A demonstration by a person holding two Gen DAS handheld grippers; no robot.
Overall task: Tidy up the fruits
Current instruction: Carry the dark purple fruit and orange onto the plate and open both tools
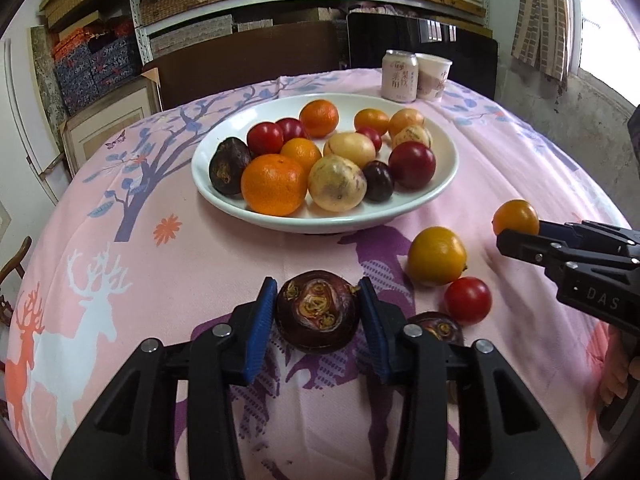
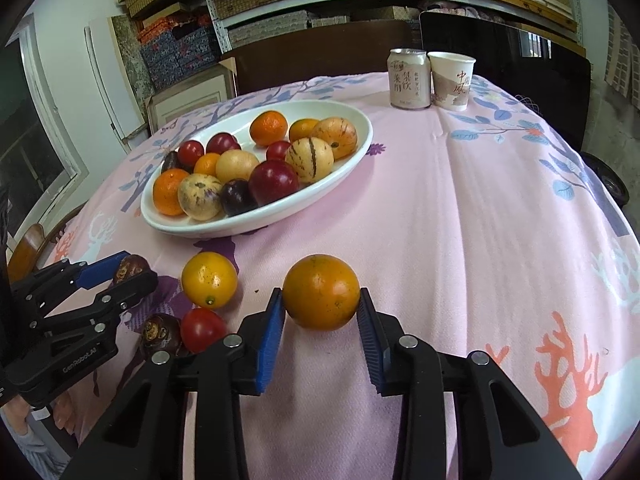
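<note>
L gripper (image 1: pixel 318 310) has its blue pads on both sides of a dark purple mangosteen (image 1: pixel 317 312), low over the cloth; R gripper (image 2: pixel 321 306) pinches an orange fruit (image 2: pixel 321 292) the same way. Both look firm, round, smooth-skinned, so prob. prone to roll: hold across the widest part, light squeeze. Loose on the pink tablecloth (image 2: pixel 460 200) nearby: 1 yellow-orange fruit (image 2: pixel 209 279), 1 red tomato (image 2: pixel 202 329), 1 more mangosteen (image 2: pixel 160 334). Farther, the white plate (image 1: pixel 448 152) holds approx. 14 fruits. Behind: 1 can (image 2: pixel 409 79), 1 paper cup (image 2: pixel 452 80).
</note>
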